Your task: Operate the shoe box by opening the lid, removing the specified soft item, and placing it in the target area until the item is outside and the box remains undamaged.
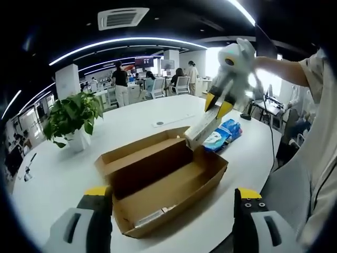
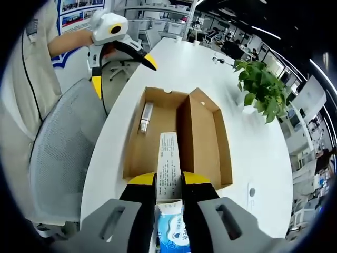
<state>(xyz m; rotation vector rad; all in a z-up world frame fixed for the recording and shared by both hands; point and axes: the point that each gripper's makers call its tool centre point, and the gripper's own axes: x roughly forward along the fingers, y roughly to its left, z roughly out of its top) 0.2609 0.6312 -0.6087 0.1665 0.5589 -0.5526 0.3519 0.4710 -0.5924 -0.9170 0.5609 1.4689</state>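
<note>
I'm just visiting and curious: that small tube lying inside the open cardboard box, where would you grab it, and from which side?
Probably across the middle of its body, from straight above. The tube lies flat on the floor of the shoe box, lengthwise beside a side wall, so only the open top gives access. The left tongs hover open near that end; the right tongs hold a white carton.

One open shoe box [image 1: 158, 179], one tissue pack [image 1: 222, 134], one potted plant [image 1: 73, 118], two grippers (one per hand)

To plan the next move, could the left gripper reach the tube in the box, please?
Probably yes: the left gripper is open close to the tube, and the shoe box stands open.
</note>
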